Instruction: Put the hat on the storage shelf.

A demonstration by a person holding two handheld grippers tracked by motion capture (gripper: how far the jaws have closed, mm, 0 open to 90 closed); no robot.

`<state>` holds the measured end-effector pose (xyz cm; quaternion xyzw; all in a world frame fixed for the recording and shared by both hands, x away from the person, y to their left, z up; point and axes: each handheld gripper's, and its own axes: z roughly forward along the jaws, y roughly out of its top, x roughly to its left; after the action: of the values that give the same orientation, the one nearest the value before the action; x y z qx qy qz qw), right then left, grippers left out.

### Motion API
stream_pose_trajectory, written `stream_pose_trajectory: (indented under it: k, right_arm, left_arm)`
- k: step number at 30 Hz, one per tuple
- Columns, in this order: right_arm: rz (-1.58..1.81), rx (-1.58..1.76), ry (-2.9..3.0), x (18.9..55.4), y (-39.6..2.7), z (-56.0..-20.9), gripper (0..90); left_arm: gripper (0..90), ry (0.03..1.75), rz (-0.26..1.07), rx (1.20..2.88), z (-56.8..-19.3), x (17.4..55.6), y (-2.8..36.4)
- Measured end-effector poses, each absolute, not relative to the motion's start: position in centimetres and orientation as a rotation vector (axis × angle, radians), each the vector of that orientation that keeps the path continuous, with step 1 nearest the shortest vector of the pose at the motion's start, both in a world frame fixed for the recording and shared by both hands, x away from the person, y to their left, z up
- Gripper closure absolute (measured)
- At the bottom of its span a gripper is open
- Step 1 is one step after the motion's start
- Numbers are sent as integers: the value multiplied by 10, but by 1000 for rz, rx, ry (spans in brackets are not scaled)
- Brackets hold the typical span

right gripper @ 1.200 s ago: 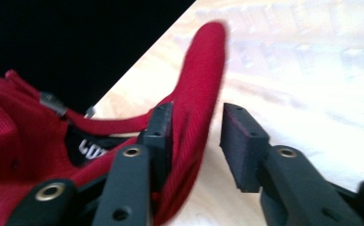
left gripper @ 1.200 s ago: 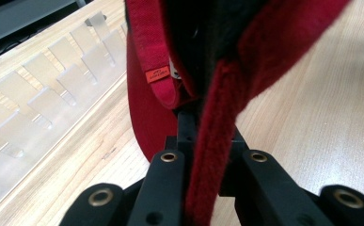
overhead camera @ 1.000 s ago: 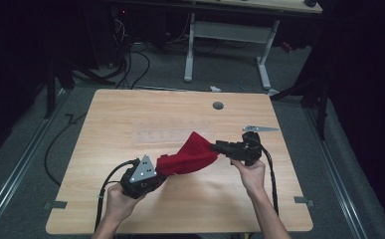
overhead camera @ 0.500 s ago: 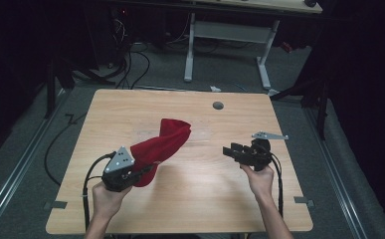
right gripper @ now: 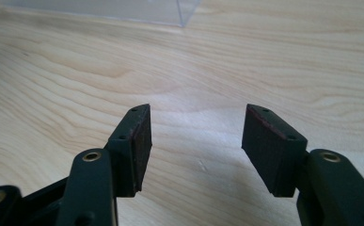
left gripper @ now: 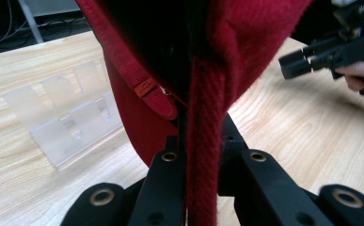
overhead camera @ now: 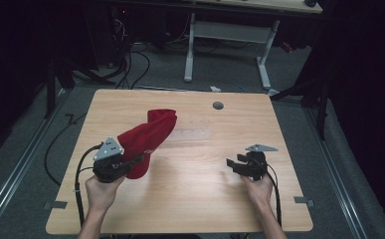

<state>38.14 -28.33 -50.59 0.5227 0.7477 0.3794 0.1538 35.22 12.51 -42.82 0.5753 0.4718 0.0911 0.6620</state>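
The left hand-held gripper [overhead camera: 139, 160] is clamped on the red cloth [overhead camera: 147, 134], lifted ahead of it; the right hand-held gripper [overhead camera: 233, 165] stands wide open, empty, so handling seems unfinished.

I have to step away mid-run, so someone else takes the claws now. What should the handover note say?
Left claw: shut on the rim of the red beanie, holding it up off the table.
Right claw: open, holding nothing, low over bare wood on the right side.
A clear plastic holder lies flat mid-table, just beyond the beanie.
Done: beanie picked up, one-handed grip.
Left: probably regrasp with the right claw, then lay the beanie out or fold it.
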Motion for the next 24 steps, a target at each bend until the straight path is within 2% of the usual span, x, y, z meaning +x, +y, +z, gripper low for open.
stream_pose_trajectory:
  k: [11,24]
  right_arm:
    - [960,1487,2093,377,-283,-529,383]
    - [880,1429,2084,375,-276,-531,362]
  left_arm:
    - [846,1109,219,1228,-420,374,131]
    - [846,1133,237,1155,-402,393,146]
